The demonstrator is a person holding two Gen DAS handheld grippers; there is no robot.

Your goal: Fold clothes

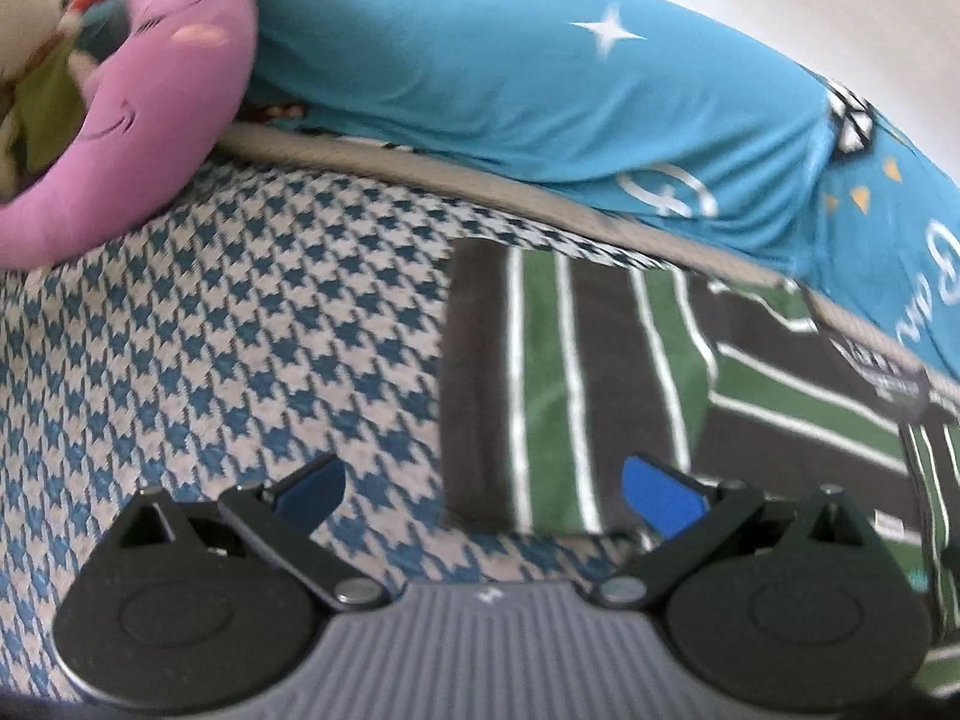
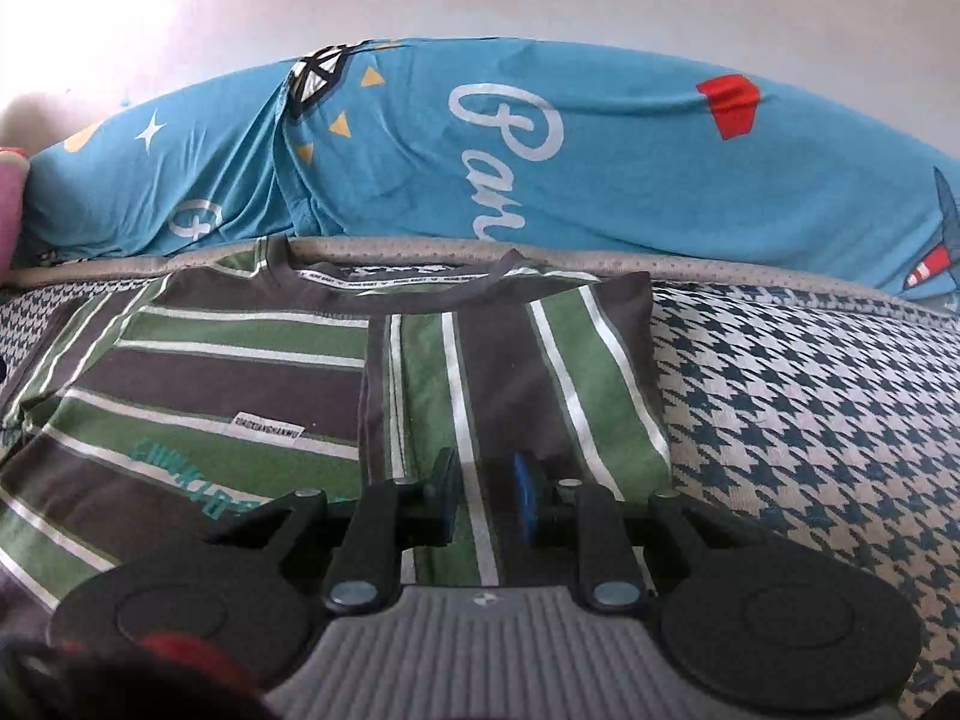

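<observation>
A grey, green and white striped T-shirt [image 2: 240, 372] lies flat on the houndstooth bed cover [image 2: 810, 420], collar toward the far edge. Its right side is folded inward as a panel [image 2: 510, 360] with stripes running lengthwise. My right gripper [image 2: 485, 495] is low over that panel's near end, its blue pads a narrow gap apart, with flat fabric showing between them. In the left wrist view the shirt's folded left edge [image 1: 480, 384] lies just ahead. My left gripper [image 1: 486, 489] is wide open above that edge, holding nothing.
A long blue printed pillow [image 1: 540, 90] [image 2: 600, 150] runs along the far edge of the bed against a white wall. A pink plush toy [image 1: 162, 96] lies at the far left. Bare houndstooth cover [image 1: 210, 348] stretches left of the shirt.
</observation>
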